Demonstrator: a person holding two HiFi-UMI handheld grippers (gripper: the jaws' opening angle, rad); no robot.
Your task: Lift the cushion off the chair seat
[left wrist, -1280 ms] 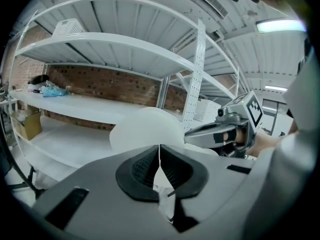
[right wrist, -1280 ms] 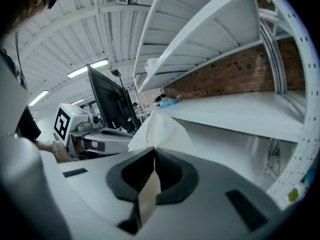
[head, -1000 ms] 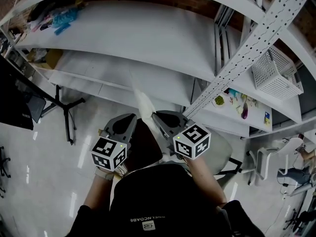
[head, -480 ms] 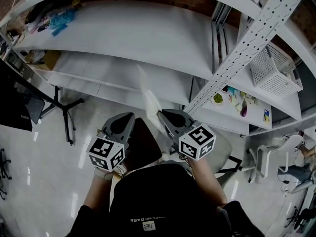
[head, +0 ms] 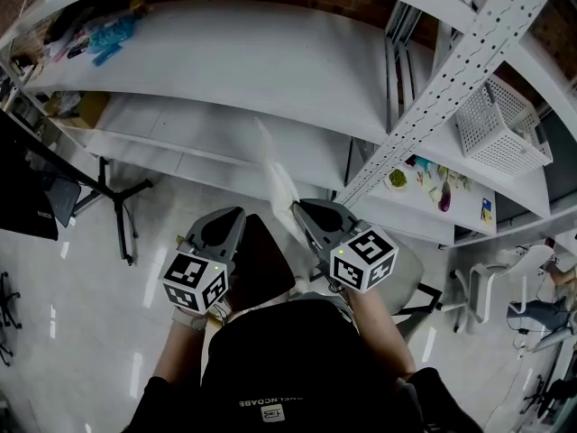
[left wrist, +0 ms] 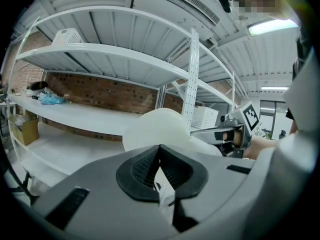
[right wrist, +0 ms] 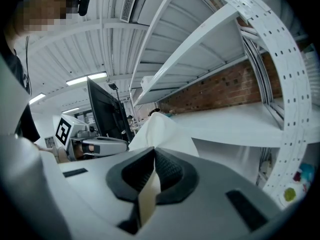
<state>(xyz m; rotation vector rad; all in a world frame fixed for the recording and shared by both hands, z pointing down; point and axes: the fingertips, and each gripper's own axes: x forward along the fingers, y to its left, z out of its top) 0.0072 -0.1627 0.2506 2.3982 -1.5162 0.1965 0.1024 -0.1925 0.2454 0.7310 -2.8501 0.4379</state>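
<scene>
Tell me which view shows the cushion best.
The left gripper view: the cushion shows its broad, rounded face there. The right gripper view shows a narrower, draped side of it. The head view shows only a thin pale edge.

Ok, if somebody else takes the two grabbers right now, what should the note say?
Left gripper: shut on one edge of the cushion.
Right gripper: shut on the other edge.
Cushion: held up in the air between them, in front of the shelves; the chair seat is lower down, to the right.
Done: cushion lifted off.
To do: nothing more to lift; keep both grips shut.
</scene>
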